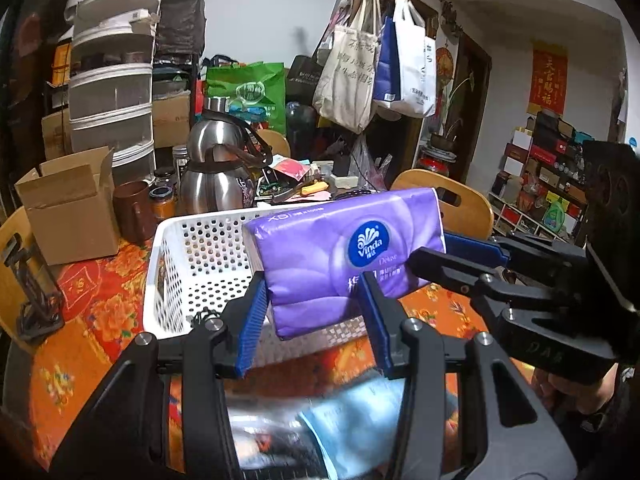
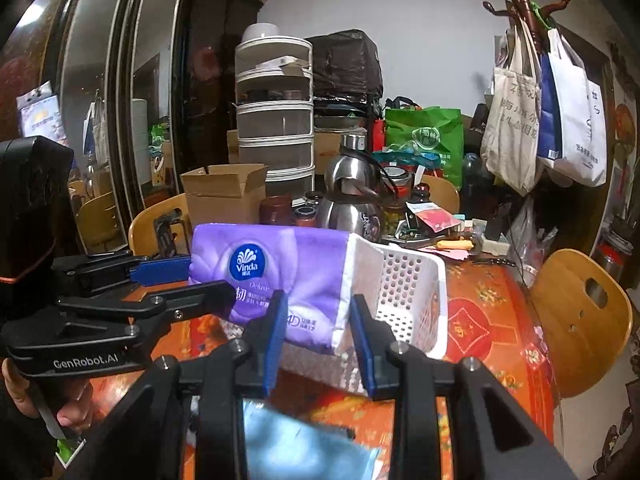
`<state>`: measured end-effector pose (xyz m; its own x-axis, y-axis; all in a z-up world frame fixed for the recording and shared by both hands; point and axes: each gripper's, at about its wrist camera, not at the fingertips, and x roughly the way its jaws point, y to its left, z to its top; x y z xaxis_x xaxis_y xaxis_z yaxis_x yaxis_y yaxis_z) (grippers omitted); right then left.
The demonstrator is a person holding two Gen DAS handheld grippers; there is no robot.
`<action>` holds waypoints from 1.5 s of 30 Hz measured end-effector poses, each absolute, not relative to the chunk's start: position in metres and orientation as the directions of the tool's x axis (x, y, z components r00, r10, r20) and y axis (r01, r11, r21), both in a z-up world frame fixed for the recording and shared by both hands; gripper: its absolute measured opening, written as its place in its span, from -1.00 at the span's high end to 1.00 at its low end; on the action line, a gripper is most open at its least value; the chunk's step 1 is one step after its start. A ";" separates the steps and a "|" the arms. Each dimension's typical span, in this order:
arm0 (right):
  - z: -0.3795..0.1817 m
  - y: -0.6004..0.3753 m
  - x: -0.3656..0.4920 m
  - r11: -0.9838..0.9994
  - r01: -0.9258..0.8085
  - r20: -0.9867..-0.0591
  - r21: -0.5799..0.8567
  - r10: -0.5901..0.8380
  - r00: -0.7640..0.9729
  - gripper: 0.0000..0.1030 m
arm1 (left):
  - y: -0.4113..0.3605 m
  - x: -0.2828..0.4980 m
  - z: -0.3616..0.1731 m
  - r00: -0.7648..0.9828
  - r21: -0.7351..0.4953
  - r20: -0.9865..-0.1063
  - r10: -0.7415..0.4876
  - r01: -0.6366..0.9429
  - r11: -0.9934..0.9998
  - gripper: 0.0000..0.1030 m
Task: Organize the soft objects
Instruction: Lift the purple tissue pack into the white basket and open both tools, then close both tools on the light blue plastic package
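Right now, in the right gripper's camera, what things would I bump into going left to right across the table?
Cardboard box → purple tissue pack → white basket → wooden chair.

Tissue pack [image 1: 344,264] above the table [image 1: 92,300], before the basket [image 1: 192,264].

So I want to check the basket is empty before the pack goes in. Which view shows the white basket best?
The left wrist view: the white basket shows its rim and perforated walls, though the purple tissue pack hides much of its inside. In the right wrist view, only one end shows behind the pack.
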<state>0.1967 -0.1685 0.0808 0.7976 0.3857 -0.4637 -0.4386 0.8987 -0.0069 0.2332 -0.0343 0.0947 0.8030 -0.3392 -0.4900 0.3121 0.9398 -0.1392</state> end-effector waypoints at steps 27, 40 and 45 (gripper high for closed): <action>0.032 -0.167 0.320 0.929 -0.356 -0.648 0.105 0.335 0.684 -0.27 | 0.003 0.387 0.038 0.697 -0.218 -0.663 -0.273 0.169 0.961 -0.43; 0.031 -0.170 0.314 0.927 -0.358 -0.648 0.115 0.343 0.680 -0.28 | 0.005 0.371 0.039 0.704 -0.218 -0.658 -0.268 0.163 0.962 -0.49; 0.031 -0.171 0.315 0.927 -0.356 -0.651 0.118 0.343 0.677 -0.28 | 0.010 0.367 0.033 0.698 -0.228 -0.663 -0.270 0.155 0.961 -0.49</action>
